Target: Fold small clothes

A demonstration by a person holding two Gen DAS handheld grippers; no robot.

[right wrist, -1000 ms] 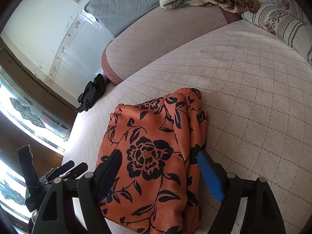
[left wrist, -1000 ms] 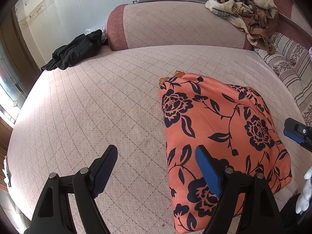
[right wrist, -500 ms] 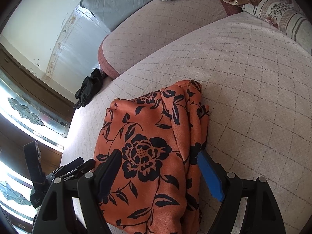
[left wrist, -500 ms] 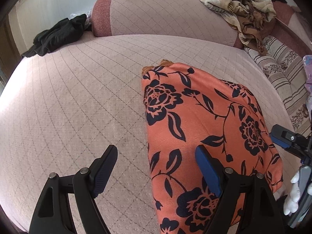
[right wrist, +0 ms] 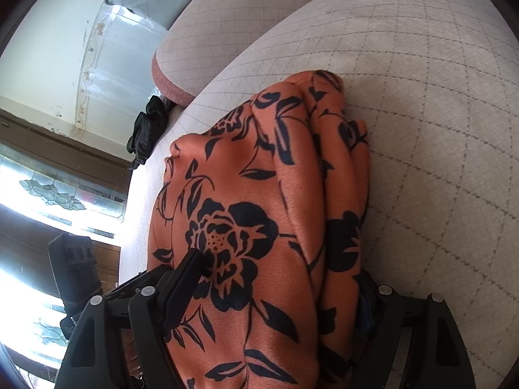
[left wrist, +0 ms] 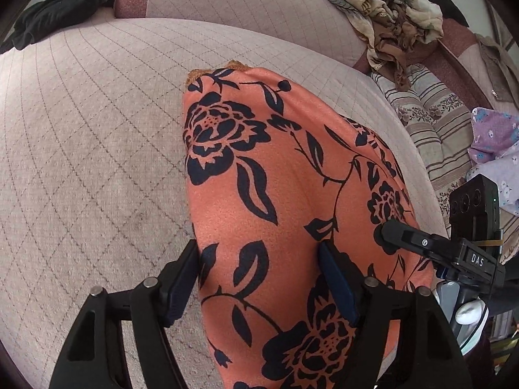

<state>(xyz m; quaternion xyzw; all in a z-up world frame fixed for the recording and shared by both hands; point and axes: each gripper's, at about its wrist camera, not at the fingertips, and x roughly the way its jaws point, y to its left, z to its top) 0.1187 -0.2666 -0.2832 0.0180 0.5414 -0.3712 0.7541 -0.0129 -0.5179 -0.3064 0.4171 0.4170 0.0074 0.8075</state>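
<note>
An orange garment with black flowers [left wrist: 279, 194] lies folded on the quilted pink bed [left wrist: 81, 149]. My left gripper [left wrist: 259, 278] is open, its fingers straddling the garment's near left edge, with cloth between them. My right gripper [right wrist: 279, 295] is also open and straddles the garment's bunched right side [right wrist: 259, 214]; its right finger is mostly hidden by the cloth. The right gripper also shows in the left wrist view [left wrist: 421, 246] at the garment's right edge. The left gripper shows in the right wrist view [right wrist: 78, 278] at the lower left.
A black garment [left wrist: 55, 9] lies at the bed's far left corner. A beige patterned cloth pile [left wrist: 389, 9] sits on the bolster [left wrist: 246, 3]. Striped pillows [left wrist: 434, 123] and purple floral fabric [left wrist: 493, 136] lie to the right. A window is to the left [right wrist: 48, 194].
Both grippers moved forward and down onto the garment, so their open fingers now straddle its near edges. The garment has bunched up higher between them.
</note>
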